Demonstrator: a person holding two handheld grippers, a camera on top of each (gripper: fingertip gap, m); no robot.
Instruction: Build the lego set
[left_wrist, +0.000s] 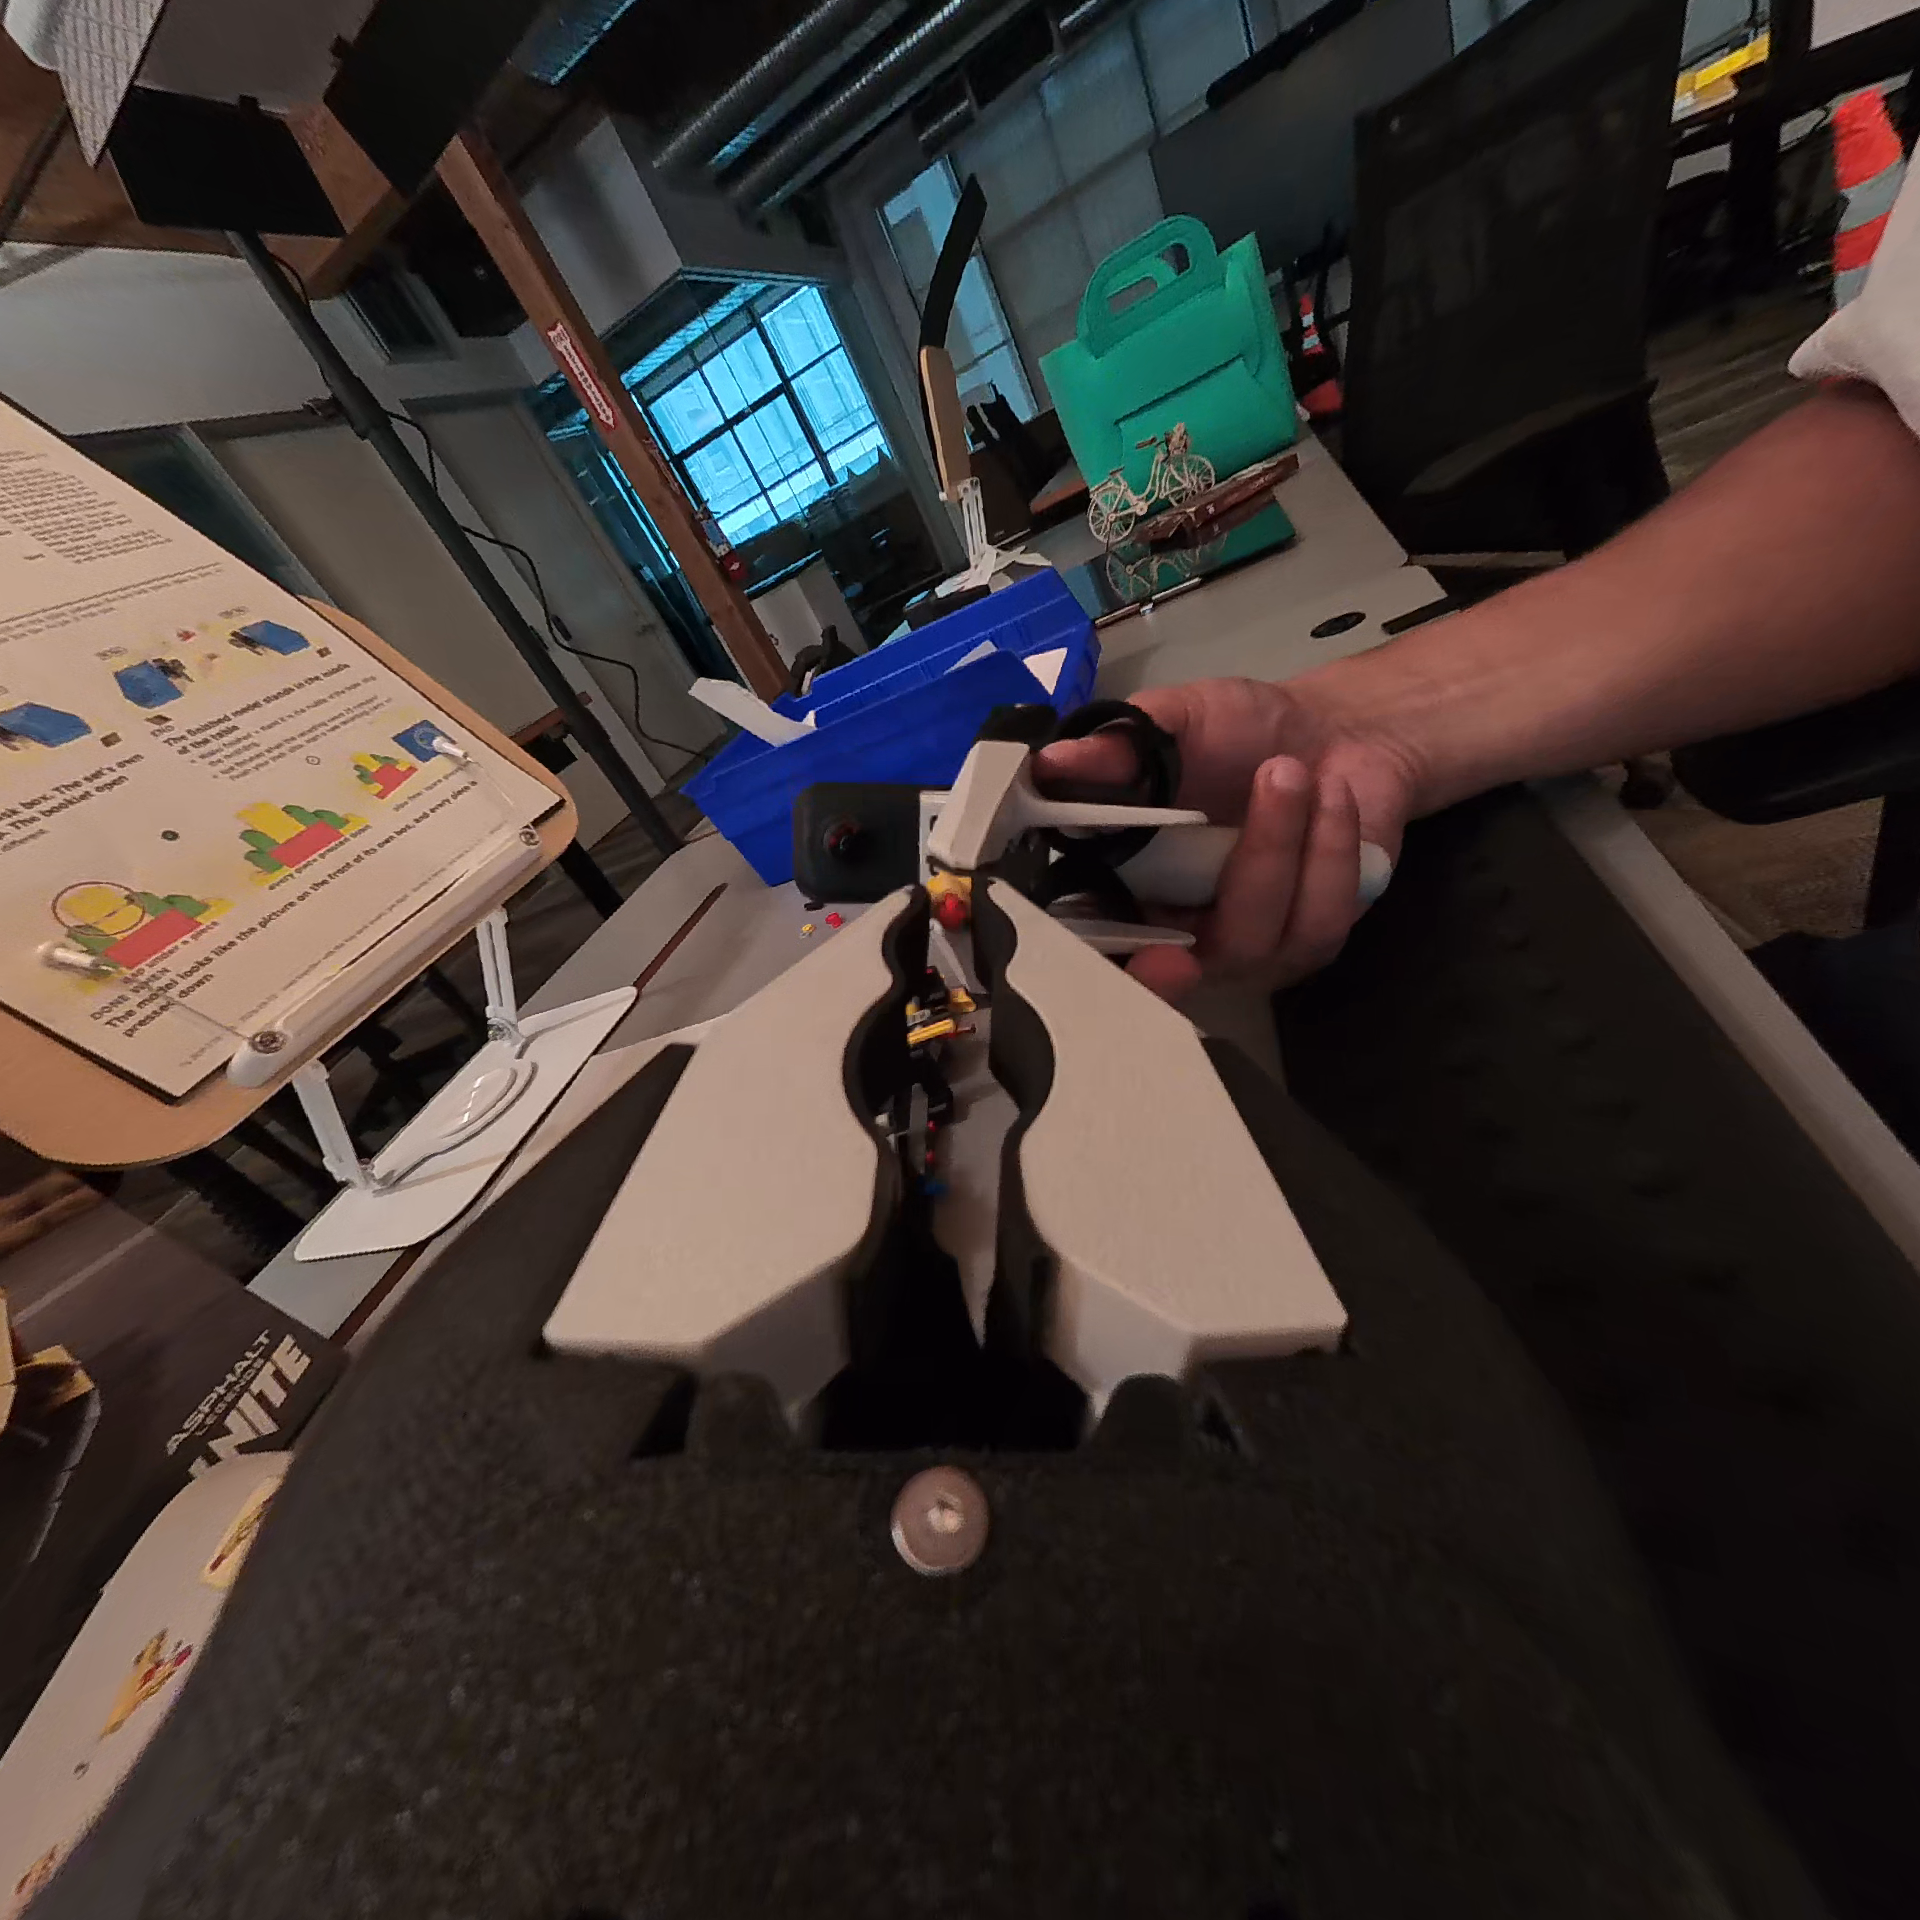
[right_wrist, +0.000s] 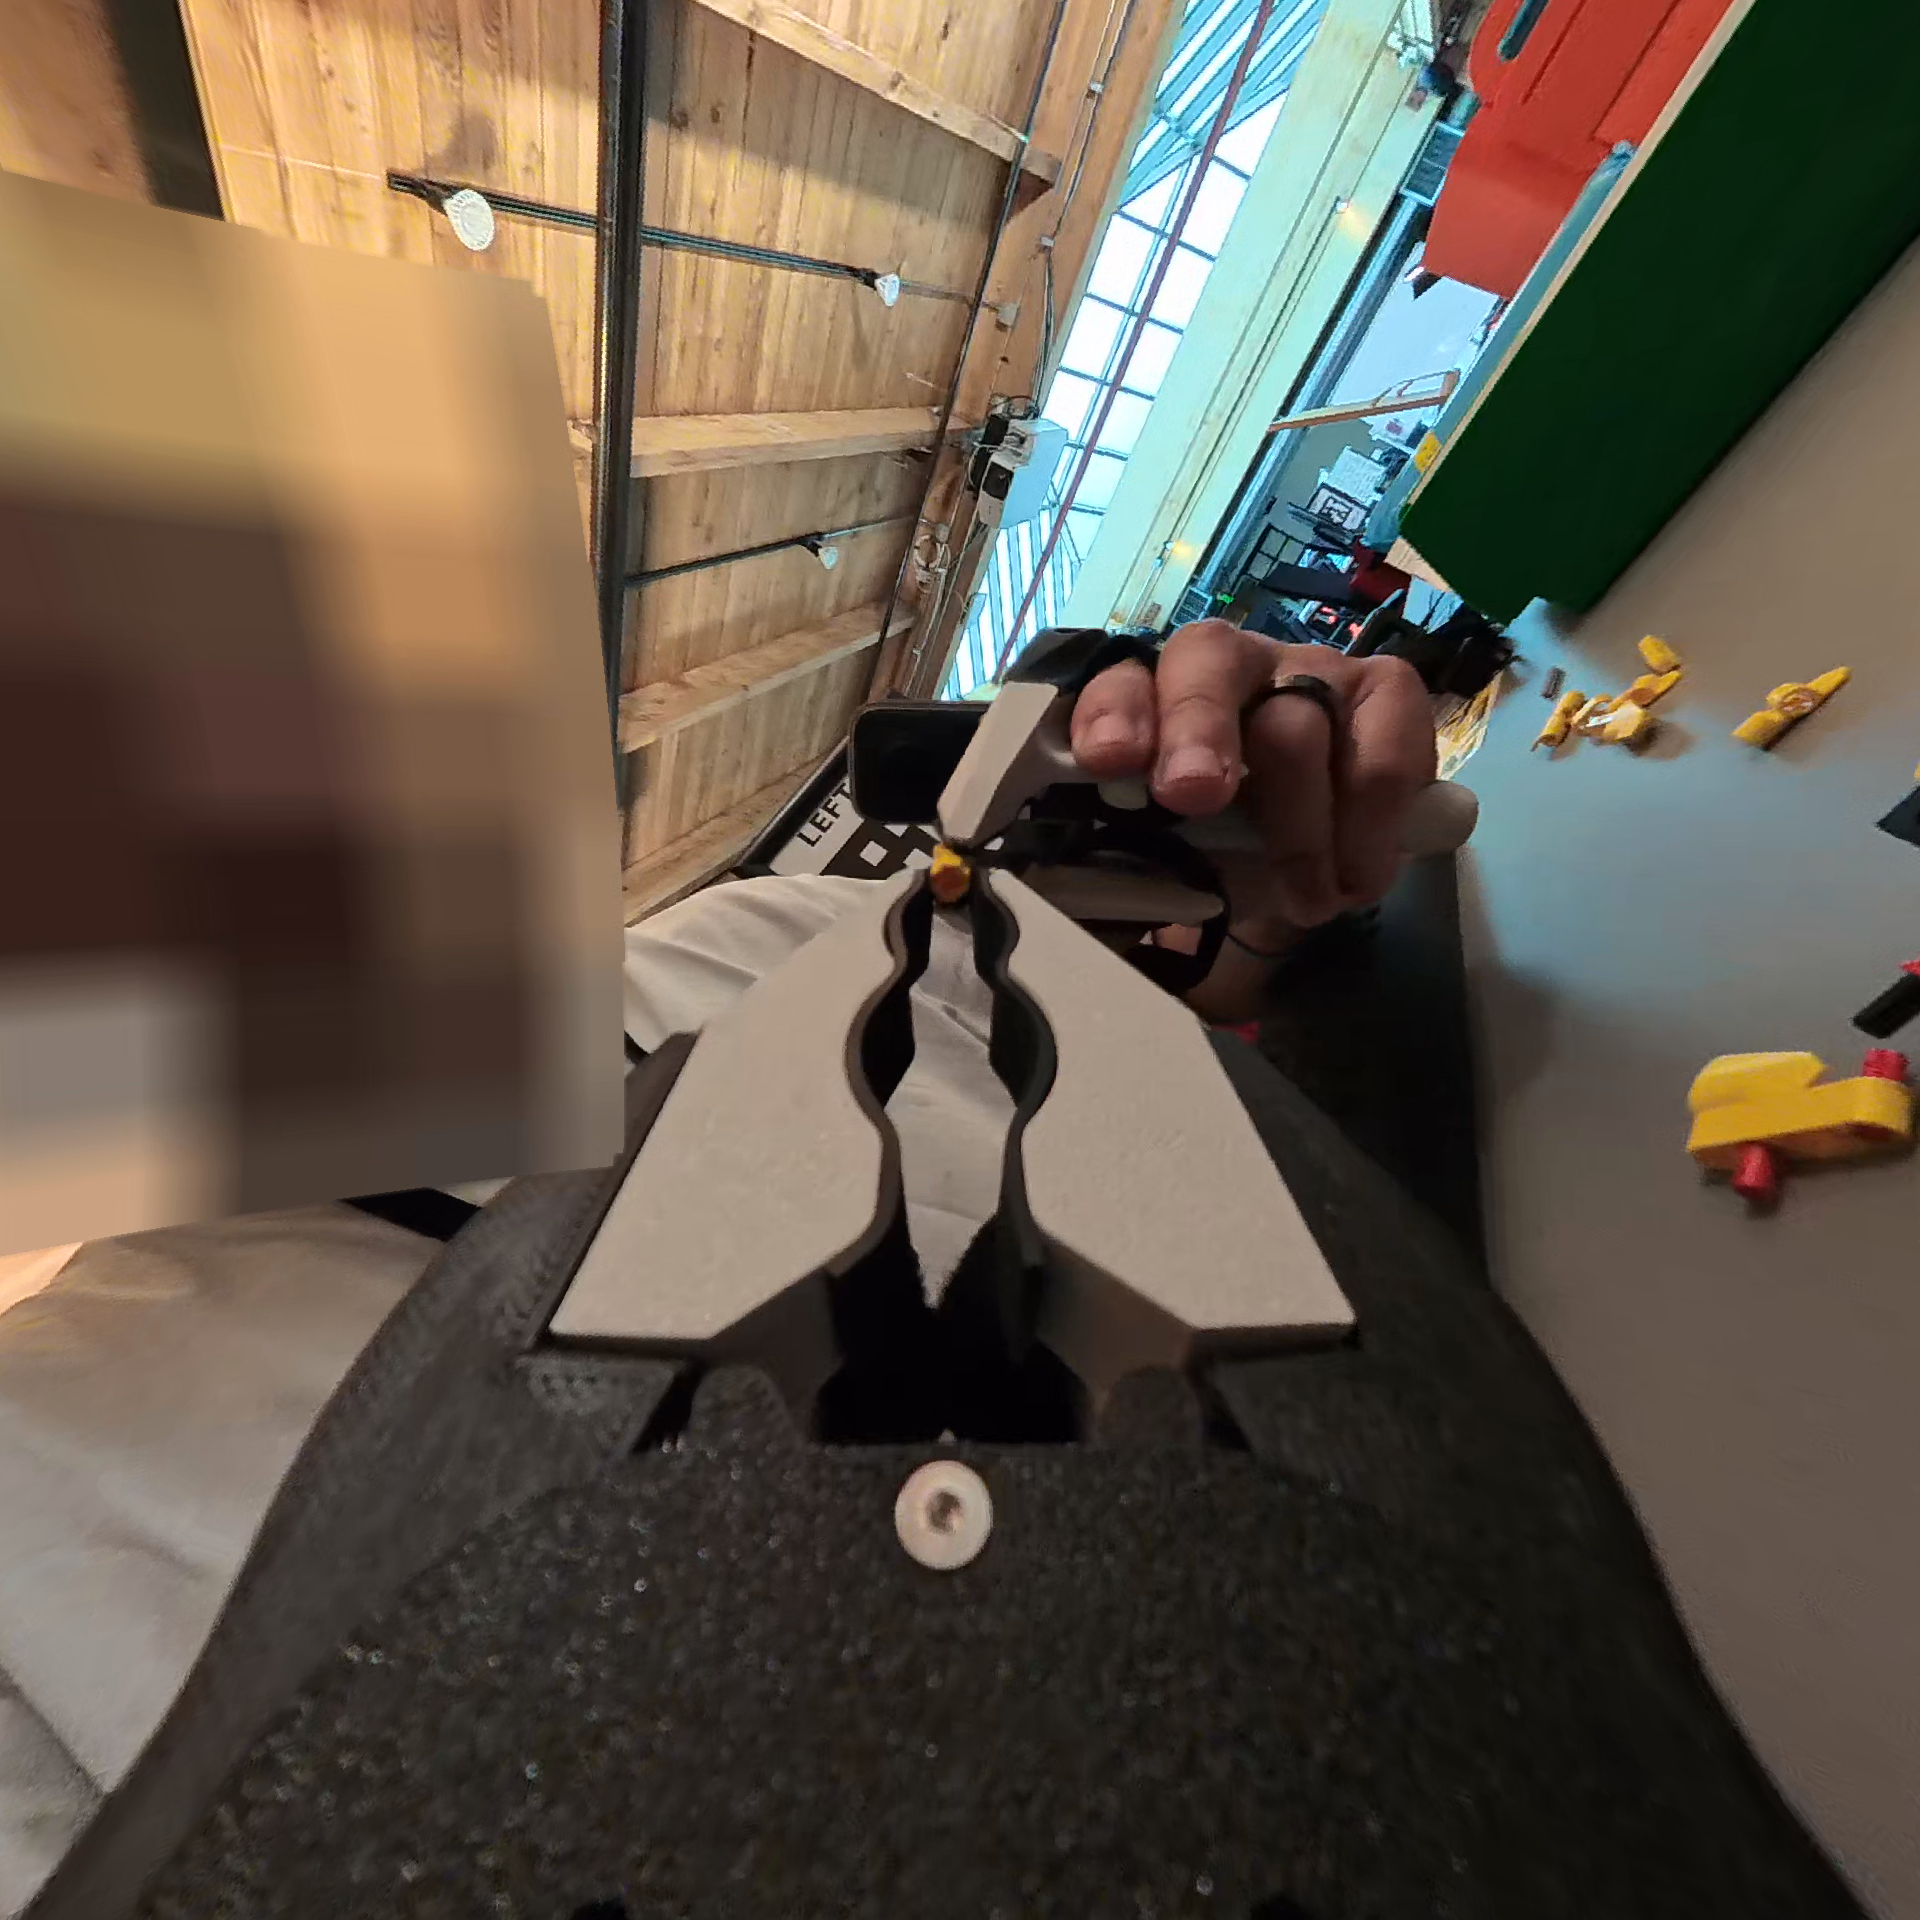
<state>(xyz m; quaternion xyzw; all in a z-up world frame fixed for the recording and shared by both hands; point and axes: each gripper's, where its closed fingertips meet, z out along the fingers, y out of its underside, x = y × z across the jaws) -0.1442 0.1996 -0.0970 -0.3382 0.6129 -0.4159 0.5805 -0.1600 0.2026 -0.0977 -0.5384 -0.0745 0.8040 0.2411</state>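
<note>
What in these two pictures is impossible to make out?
- Left wrist view: the small yellow and red piece where both grippers' tips meet is too small to identify, and which fingers pinch it is unclear.
- Left wrist view: loose pieces behind the fingers show only through the gap.
- Right wrist view: a blurred patch covers the left side.
- Right wrist view: yellow parts run towards the right edge.

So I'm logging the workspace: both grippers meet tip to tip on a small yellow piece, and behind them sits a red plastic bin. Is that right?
Not quite: the bin is blue, not red, as the left wrist view shows. The rest holds: the left gripper and the right gripper do meet tip to tip on the small yellow piece.
</note>
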